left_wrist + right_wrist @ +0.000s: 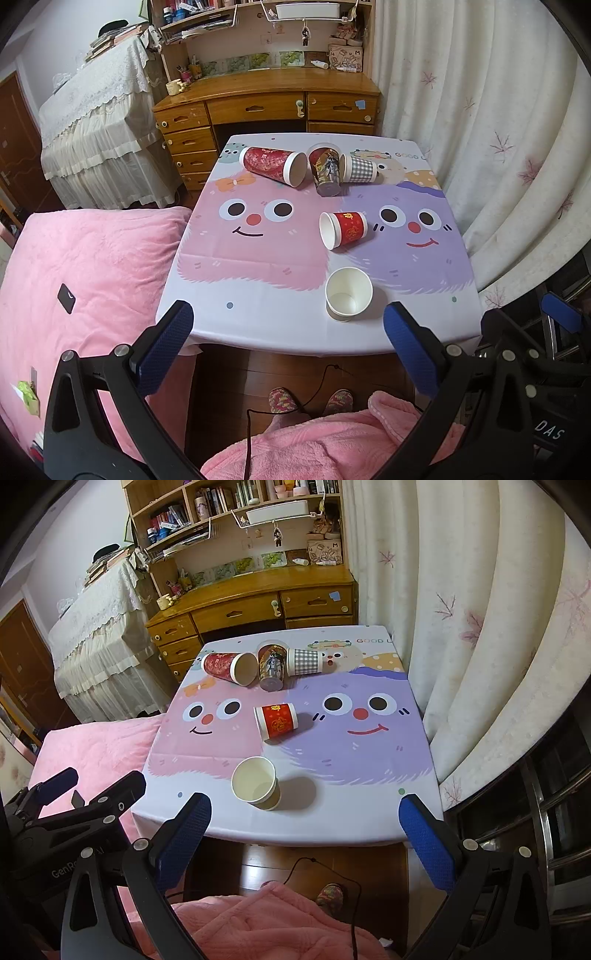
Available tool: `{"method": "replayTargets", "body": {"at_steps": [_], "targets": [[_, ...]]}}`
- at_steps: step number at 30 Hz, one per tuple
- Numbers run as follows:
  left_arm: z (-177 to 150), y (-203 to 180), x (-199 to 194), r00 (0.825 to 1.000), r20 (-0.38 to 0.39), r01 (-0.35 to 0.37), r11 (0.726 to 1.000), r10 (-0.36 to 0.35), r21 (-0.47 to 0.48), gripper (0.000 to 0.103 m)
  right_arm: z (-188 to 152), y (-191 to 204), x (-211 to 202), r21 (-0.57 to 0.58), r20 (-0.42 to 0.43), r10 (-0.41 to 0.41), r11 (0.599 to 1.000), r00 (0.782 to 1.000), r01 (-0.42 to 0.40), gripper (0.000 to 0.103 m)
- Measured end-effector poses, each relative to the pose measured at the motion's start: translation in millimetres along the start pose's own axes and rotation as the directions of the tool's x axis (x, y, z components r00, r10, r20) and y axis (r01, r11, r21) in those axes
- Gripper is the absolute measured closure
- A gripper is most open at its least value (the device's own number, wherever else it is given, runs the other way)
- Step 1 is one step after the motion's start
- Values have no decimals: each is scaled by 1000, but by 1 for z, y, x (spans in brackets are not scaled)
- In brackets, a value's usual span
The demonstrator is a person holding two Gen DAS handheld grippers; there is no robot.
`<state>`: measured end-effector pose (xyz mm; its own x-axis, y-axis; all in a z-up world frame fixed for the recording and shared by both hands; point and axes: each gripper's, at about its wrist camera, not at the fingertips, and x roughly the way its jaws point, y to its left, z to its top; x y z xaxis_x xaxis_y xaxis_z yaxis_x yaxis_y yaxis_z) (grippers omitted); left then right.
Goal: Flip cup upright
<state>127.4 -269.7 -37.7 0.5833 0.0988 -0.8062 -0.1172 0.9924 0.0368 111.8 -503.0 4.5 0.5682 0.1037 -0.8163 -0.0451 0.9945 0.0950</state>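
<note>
A plain paper cup (348,293) (255,782) stands upright near the table's front edge. A small red cup (343,229) (277,722) lies on its side behind it, mouth to the left. At the back lie a large red cup (275,165) (229,667), a dark printed cup (325,170) (272,666) and a checked cup (357,168) (304,661), all on their sides. My left gripper (288,332) is open and empty, short of the table's front edge. My right gripper (304,819) is open and empty, also short of the front edge.
The table (258,325) carries a cartoon-face cloth. A pink bed (85,266) lies to the left with a black phone (66,298). A wooden desk (266,107) stands behind, curtains (498,129) on the right. The left gripper's body (74,812) shows in the right wrist view.
</note>
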Motion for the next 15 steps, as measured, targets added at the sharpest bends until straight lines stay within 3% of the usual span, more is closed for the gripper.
{"method": "replayTargets", "body": {"at_steps": [15], "targets": [[0, -2, 3, 1000, -2, 2, 1000, -2, 0, 1, -2, -1, 4, 4, -15, -4, 1000, 1000, 4, 0]]}}
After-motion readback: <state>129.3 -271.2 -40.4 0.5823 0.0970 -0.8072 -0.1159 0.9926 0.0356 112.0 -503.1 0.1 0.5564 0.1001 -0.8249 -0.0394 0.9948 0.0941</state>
